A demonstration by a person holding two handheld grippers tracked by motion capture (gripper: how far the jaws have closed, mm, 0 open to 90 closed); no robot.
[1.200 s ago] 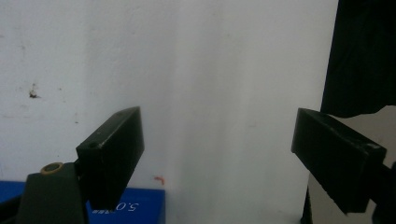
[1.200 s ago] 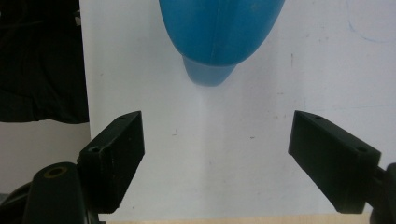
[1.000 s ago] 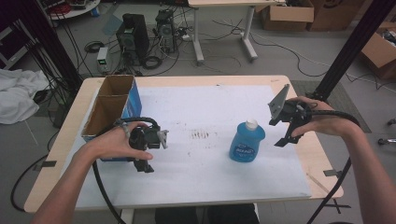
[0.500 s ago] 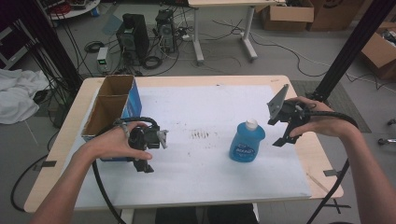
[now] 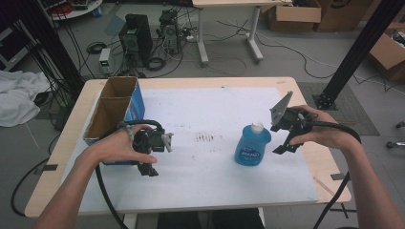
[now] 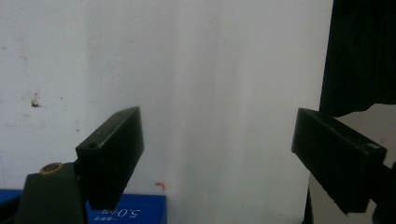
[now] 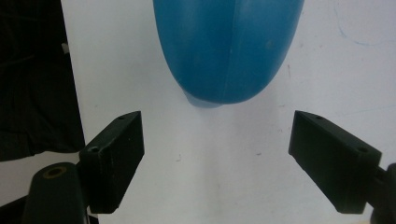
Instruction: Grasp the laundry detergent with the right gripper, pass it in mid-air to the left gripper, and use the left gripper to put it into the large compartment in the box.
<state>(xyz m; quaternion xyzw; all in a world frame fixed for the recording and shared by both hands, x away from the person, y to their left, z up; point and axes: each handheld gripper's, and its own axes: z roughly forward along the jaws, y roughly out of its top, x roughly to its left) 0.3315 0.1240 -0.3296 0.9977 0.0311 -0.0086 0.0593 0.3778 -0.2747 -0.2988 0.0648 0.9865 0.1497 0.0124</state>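
A blue plastic bottle (image 5: 252, 145) with a white cap stands upright on the white mat, right of centre. My right gripper (image 5: 285, 139) is held just to the bottle's right, apart from it. In the right gripper view its jaws (image 7: 217, 135) are wide open and the bottle's blue body (image 7: 229, 46) lies ahead, beyond the fingertips. My left gripper (image 5: 149, 157) hovers over the mat's left part, next to the cardboard box (image 5: 114, 110). The left gripper view has its jaws (image 6: 217, 135) spread open over bare white mat, with nothing between them.
The open cardboard box with a blue side (image 6: 126, 212) stands at the table's left edge. Brown smudges (image 5: 205, 138) mark the mat's centre. Cables trail from both grippers off the front edge. Beyond the table are computers, desks and boxes on the floor.
My right gripper has sunk slightly and edged toward the bottle. The left gripper and the bottle have stayed put.
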